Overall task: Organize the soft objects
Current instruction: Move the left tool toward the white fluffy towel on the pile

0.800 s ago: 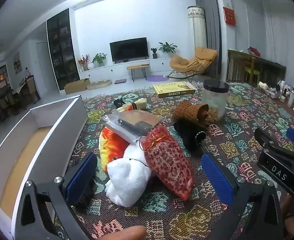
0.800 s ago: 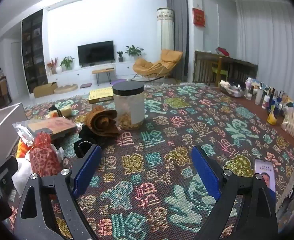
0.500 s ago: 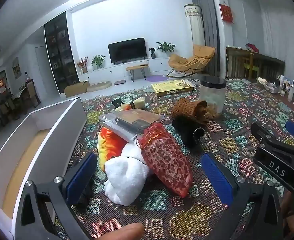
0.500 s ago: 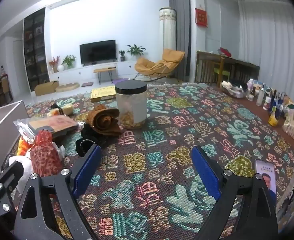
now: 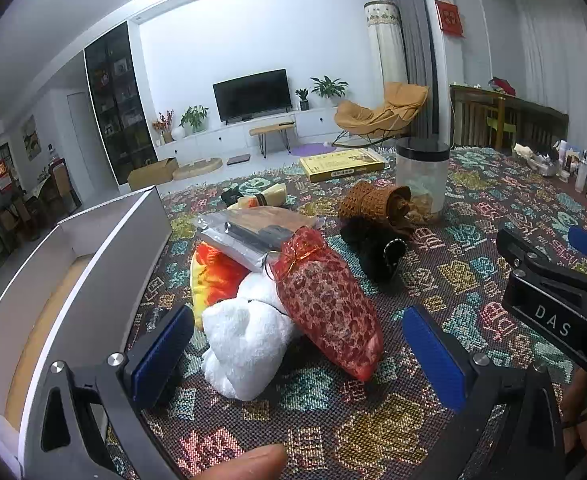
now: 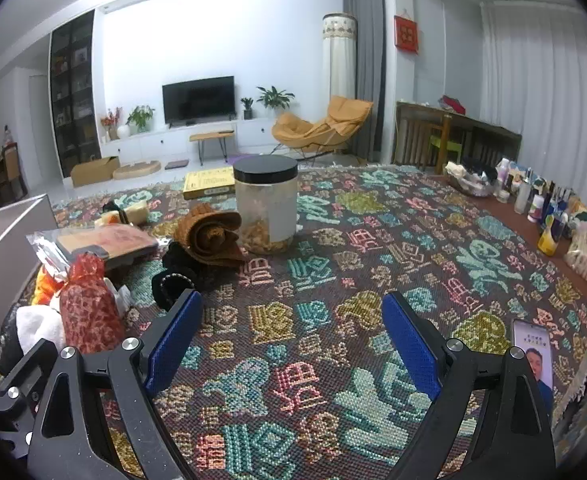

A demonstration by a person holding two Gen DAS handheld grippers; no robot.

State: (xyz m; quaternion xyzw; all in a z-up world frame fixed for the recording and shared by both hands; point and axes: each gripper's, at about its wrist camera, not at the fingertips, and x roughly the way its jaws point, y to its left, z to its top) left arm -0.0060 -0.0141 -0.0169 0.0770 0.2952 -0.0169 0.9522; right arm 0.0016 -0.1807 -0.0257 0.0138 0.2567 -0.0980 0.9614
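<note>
the left gripper (image 5: 297,344) has its jaws spread wide with nothing between them, and over the last second it has crept a little nearer the heap of soft things, which now sits larger between its blue pads. the white plush (image 5: 249,340) lies closest, touching the red mesh pouch (image 5: 325,300) that leans over it, with the orange and yellow toy (image 5: 217,276) behind and a clear packet (image 5: 253,232) resting on top. the open box (image 5: 93,264) stands just beside the heap on the left, seemingly the place to put them. the right gripper (image 6: 293,340) is also wide and empty, over bare patterned cloth (image 6: 333,280), hardly shifted. nothing is grasped yet, so the sorting looks barely begun; the white plush seems the likely first pick.
</note>
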